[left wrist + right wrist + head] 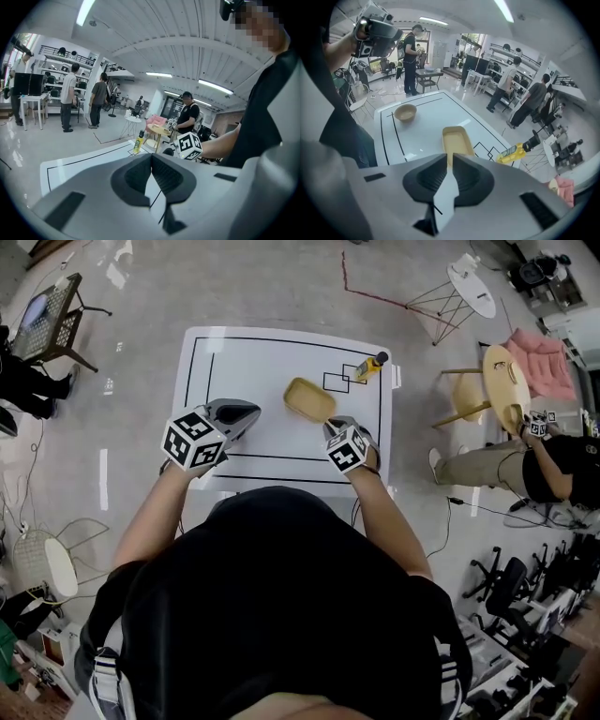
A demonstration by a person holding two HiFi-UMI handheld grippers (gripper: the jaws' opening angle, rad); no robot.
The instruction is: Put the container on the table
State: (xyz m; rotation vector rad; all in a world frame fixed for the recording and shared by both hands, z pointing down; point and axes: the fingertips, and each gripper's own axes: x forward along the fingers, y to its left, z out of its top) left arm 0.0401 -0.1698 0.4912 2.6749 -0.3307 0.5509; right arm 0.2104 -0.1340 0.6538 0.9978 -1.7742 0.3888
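- Overhead, in the head view: tan container (308, 398) flat on the white desk (262, 362), right of centre; right tool (336, 425) at its near end; left tool (246, 414) near its left side, above the desk.
- Only in the right gripper view: jaws clenched on the container's near rim, a thin strip of tan between the tips; also a tan bowl (405, 113) on the desk, well apart from the container, not seen from overhead.
- Only in the left gripper view: jaws pressed together tip to tip, gripping nothing; beyond them the right tool's marker cube (190, 145); container out of this view.
- Common to all three: yellow bottle (367, 367) with a dark cap, on the small black squares near the desk's far right corner, apart from the container.
- Desk: white top; black outline drawn just inside its edges.
- Room: glossy grey floor (281, 287) crossed by a red line; round white wire-legged table (472, 287), round wooden table (506, 385) and pink cushion (542, 362) off to the right; seated person (525, 465) beside them; office chairs (511, 582) at lower right; standing people (69, 96) by shelves, in the left gripper view.
- Hidden or unclear: desk's near edge under the person's own torso; container's near end behind the right tool's jaws; bowl's contents too small to tell.
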